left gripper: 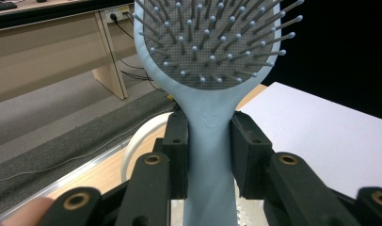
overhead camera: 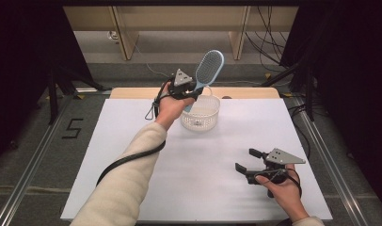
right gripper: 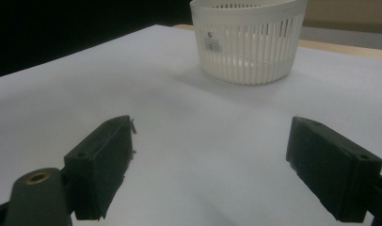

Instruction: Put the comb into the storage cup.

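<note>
Left gripper, arm stretched forward, clamps my blue hairbrush by its handle above the white basket; right gripper rests low, jaws wide.

1. Your hairbrush is pale blue, with grey bristles on a dotted grey pad.
2. Your basket is white, with slatted walls and a small white label.
3. Your table is white; your gripper jaws are black.
</note>
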The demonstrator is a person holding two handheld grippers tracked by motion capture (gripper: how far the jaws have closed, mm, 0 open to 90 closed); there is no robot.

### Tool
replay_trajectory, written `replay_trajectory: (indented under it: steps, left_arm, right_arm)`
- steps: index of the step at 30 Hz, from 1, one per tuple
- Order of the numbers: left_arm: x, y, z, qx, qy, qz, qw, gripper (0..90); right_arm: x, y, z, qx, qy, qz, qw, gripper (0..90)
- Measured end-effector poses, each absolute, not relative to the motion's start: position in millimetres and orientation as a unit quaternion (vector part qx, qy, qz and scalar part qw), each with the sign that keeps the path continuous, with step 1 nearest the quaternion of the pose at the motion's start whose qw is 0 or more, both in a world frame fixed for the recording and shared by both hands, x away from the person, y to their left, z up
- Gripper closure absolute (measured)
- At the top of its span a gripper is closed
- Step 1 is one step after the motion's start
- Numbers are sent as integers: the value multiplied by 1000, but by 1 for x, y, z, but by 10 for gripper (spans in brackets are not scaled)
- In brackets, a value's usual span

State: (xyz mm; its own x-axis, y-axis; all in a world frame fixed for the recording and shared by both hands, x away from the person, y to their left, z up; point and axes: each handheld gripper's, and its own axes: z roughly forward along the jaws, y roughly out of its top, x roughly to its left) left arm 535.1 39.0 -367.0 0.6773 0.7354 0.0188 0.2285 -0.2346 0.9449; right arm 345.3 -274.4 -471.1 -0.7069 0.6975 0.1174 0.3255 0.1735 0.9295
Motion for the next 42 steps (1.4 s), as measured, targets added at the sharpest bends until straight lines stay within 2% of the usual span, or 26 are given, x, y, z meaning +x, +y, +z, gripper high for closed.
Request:
replay_trajectory:
  steps: [42]
  left_arm:
    - [544, 33, -374, 749, 317, 239, 531, 696]
  right_arm:
    - [346, -275, -471, 342, 746, 545, 172, 160]
